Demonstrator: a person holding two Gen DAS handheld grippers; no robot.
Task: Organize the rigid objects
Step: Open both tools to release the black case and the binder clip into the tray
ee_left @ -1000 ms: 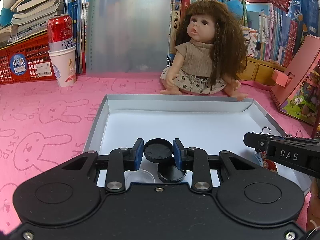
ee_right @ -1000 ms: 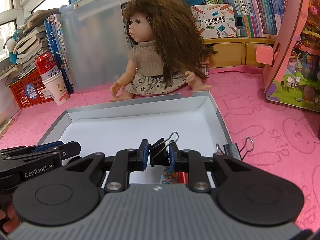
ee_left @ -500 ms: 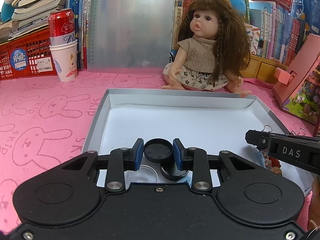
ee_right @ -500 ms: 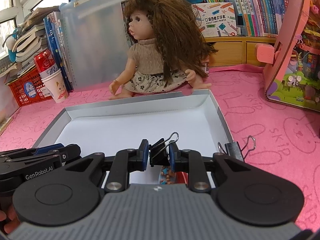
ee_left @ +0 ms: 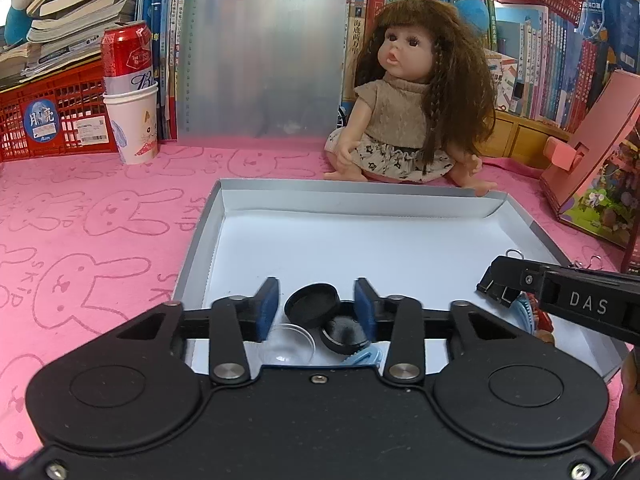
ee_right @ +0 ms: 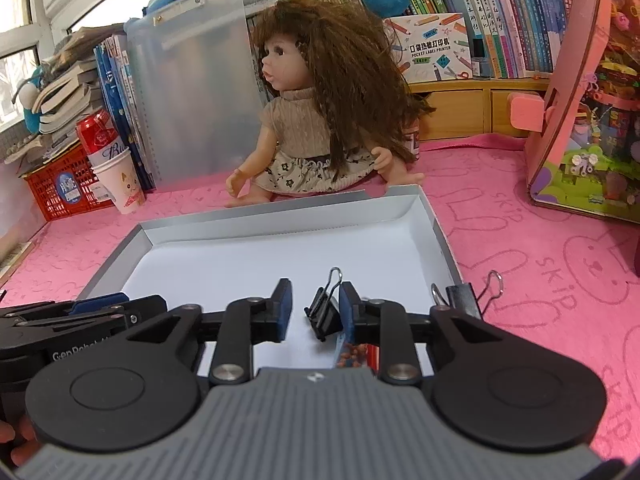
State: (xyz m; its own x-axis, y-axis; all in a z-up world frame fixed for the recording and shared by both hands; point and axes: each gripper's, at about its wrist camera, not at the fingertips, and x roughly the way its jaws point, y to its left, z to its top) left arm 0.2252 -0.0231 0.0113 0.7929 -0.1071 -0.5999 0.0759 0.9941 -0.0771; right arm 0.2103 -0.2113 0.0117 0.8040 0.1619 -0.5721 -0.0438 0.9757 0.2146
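Note:
A shallow white box (ee_left: 208, 240) (ee_right: 436, 232) lies on the pink mat. My left gripper (ee_left: 316, 306) is open over its near left part; a black round cap (ee_left: 312, 304) lies loose between the fingers, tilted on a second black cap (ee_left: 346, 332), beside a clear lid (ee_left: 286, 346). My right gripper (ee_right: 314, 306) is open; a black binder clip (ee_right: 324, 312) rests free against its right finger inside the box. Another binder clip (ee_right: 464, 300) sits on the box's right rim.
A doll (ee_left: 408, 112) (ee_right: 320, 120) sits just behind the box. A paper cup holding a red can (ee_left: 132, 120) and a red crate (ee_left: 44, 120) stand at the back left. A pink toy house (ee_right: 580, 100) stands on the right. Books line the back.
Both grippers have opened. The left let go of the black cap and the right let go of the binder clip; both objects now lie in the box.

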